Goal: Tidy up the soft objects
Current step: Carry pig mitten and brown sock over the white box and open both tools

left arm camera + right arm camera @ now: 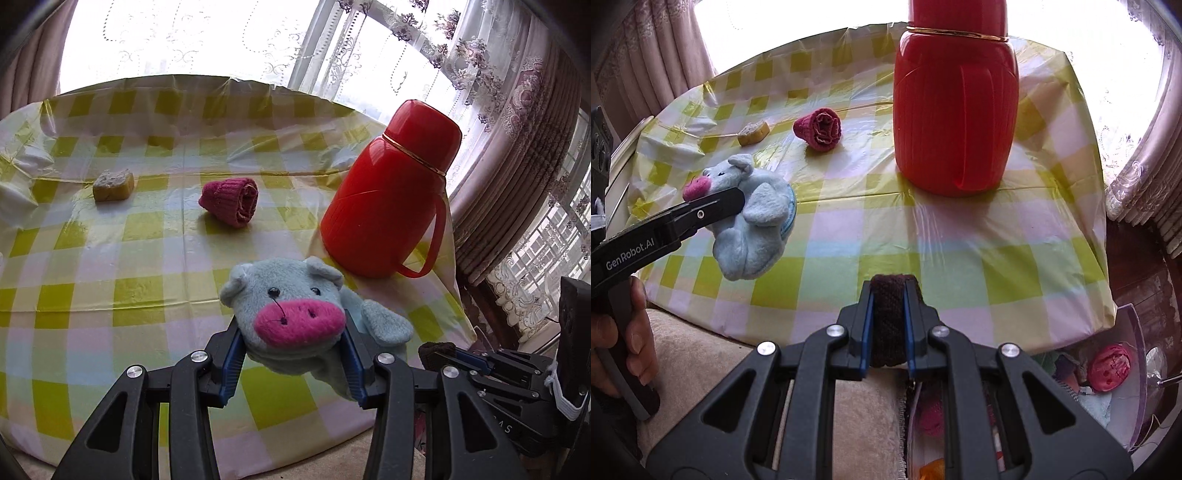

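Left gripper [293, 354]: we see it clamped on a blue plush pig [291, 314], lifted above the table's near edge.
Right gripper [888, 325]: closed tight on a dark knitted piece [888, 317].
Ahead: red flask [388, 192] upright at right.
Farther: rolled pink sock [231, 201] centre, yellow sponge [112, 184] upper left, both on the checked tablecloth [110, 277].

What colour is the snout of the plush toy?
Pink, on a pale blue plush toy. The left wrist view shows it best.
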Motion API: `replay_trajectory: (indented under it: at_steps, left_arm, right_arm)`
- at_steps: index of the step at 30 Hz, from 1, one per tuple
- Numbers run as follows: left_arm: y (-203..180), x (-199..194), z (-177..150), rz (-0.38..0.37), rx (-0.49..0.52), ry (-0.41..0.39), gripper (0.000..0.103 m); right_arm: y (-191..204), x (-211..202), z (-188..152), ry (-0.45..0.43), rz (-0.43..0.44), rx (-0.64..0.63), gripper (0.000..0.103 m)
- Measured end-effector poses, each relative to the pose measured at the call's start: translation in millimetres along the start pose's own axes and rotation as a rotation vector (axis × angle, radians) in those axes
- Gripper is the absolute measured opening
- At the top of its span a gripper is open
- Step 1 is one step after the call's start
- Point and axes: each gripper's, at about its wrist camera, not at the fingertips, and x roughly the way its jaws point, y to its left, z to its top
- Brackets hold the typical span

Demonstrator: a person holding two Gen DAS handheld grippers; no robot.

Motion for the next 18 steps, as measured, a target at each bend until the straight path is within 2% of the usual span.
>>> replay_trajectory:
  at_steps: [8,18]
  left_arm:
    - [-59,-4,-11,-0.054,0.098,0.017,0.047]
    - [-138,3,-11,-0.125,0.24,0.022,0.048]
  right_arm:
    - [-62,-37,-24,-0.041,-0.077,0.092,0.017]
    - [-140,-74,-63,-0.041,-0.185,0.215,0.017]
